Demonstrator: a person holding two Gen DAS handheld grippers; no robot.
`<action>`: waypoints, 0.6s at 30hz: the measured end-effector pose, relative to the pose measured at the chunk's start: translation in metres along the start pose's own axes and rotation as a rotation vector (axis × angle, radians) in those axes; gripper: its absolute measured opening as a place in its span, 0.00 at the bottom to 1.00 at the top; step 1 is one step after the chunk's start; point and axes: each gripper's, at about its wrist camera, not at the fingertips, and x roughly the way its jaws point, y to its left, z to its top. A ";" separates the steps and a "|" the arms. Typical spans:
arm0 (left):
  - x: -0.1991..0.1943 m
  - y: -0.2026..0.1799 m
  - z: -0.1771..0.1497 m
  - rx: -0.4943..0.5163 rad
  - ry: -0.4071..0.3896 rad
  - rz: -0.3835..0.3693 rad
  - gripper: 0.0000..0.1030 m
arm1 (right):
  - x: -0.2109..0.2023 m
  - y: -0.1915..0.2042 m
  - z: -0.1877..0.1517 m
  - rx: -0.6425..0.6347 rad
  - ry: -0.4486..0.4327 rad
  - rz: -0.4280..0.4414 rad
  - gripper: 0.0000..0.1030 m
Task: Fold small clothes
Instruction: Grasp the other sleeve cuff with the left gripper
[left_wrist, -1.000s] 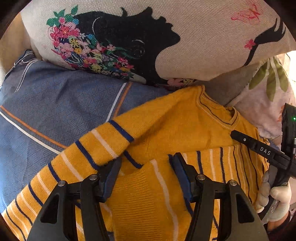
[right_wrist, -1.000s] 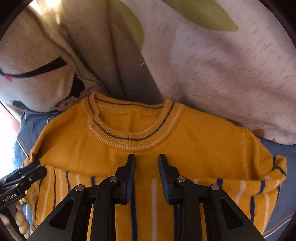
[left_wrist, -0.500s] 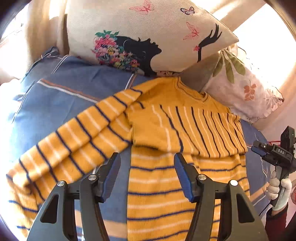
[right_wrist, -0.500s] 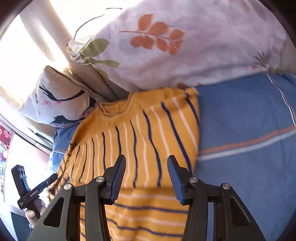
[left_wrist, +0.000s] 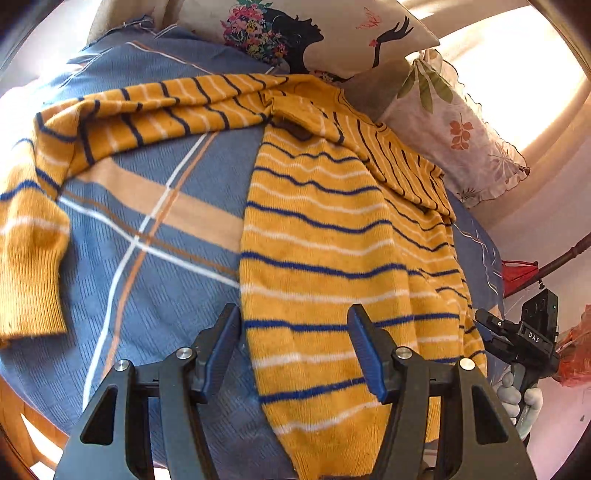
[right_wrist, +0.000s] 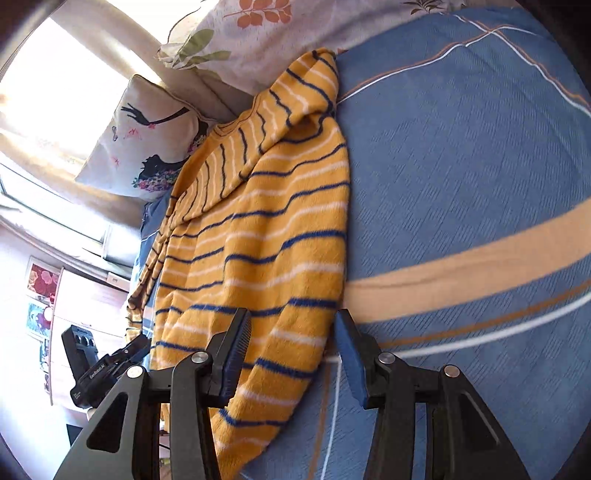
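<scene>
Sweater (left_wrist: 325, 258) was the whole job here: a small mustard-yellow knit with navy and white stripes, lying on the blue plaid bedspread (left_wrist: 155, 258), collar end up against the two pillows. One was the silhouette cushion (left_wrist: 314, 33), the other a leaf-print pillow (left_wrist: 461, 129).

From the left wrist view, one sleeve (left_wrist: 129, 110) was flung way out sideways across the bedspread, cuff hanging near the bed edge. The other sleeve looked already laid over the chest, stripes running crosswise to the body's.

The left gripper (left_wrist: 295, 350) had its jaws apart, empty, hovering at the hem end with the sweater's side edge between them but the pads not pressing anything. The right gripper (right_wrist: 293, 354) was the same deal: jaws parted, nothing pinched, sitting over the hem (right_wrist: 258, 424) on the opposite side edge.

Handling-wise, my guess was it's light and totally floppy, a soft fuzzy knit that stretches and sags if you lift it from one spot. Not slippery, though; that fuzz probably clings to the woven bedspread, so dragging it would bunch it up.

I'd have grabbed it at ribbed bits, since they're thicker and hold shape: the cuff for that loose sleeve, or both hem corners together for folding the body up. Pinching a single layer mid-panel would likely just pull a tent in it.
</scene>
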 end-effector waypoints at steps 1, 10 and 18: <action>-0.003 -0.001 -0.005 0.005 -0.017 0.004 0.58 | 0.004 0.003 -0.007 -0.006 0.009 0.010 0.50; -0.003 -0.023 -0.035 0.021 -0.085 -0.019 0.21 | 0.015 0.021 -0.041 -0.047 -0.066 0.027 0.25; -0.072 -0.001 -0.026 -0.044 -0.196 -0.038 0.07 | -0.057 0.011 -0.057 -0.098 -0.209 0.059 0.09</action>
